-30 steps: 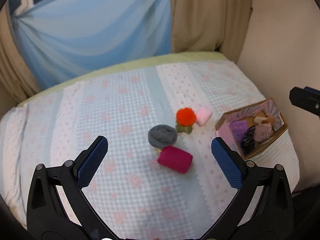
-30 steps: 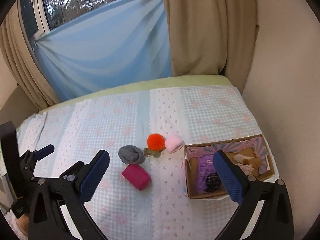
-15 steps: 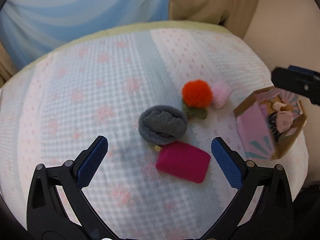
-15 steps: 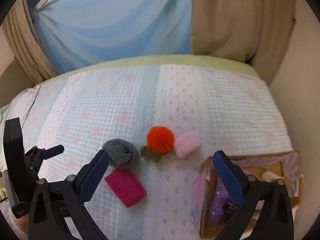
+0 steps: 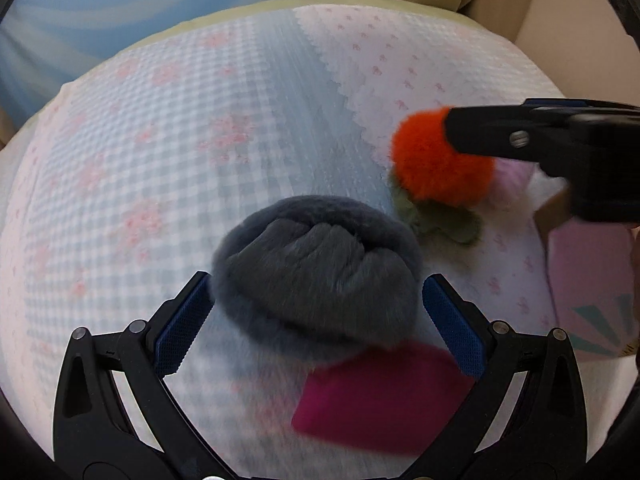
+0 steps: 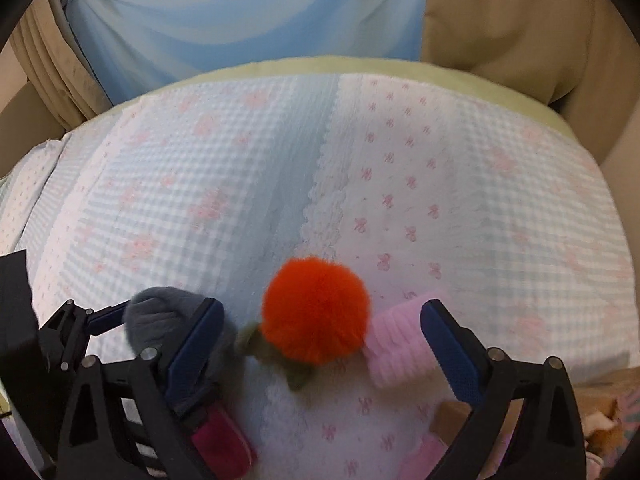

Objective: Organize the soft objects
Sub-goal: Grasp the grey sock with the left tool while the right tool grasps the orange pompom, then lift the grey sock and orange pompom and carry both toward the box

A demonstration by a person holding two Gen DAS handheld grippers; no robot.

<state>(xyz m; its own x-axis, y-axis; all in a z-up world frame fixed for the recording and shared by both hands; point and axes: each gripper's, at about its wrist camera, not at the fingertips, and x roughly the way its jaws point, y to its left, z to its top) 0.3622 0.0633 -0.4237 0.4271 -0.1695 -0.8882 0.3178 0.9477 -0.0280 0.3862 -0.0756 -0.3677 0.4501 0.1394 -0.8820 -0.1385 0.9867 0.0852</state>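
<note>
A grey fuzzy ball (image 5: 316, 268) lies on the checked bedspread (image 5: 160, 160), between the blue pads of my left gripper (image 5: 318, 320), which is open around it. A magenta roll (image 5: 380, 400) lies just in front of the ball, under the gripper. My right gripper (image 6: 320, 352) straddles an orange pom-pom (image 6: 316, 308) with green felt leaves. Its jaws are closing, and the pads stand clear of the pom-pom. A pink roll (image 6: 400, 348) lies against the pom-pom beside the right pad. The left wrist view shows the right gripper (image 5: 540, 140) over the pom-pom (image 5: 440, 168).
A cardboard box (image 5: 592, 280) with pink flaps stands at the right, close to the pink roll, with small soft items inside (image 6: 600, 428). Blue and beige curtains (image 6: 240, 12) hang behind the bed. A wall borders the right side.
Both grippers have come down close to the bed. The left one now straddles the grey ball and the right one the orange pom-pom. The right jaws look slightly narrower.
</note>
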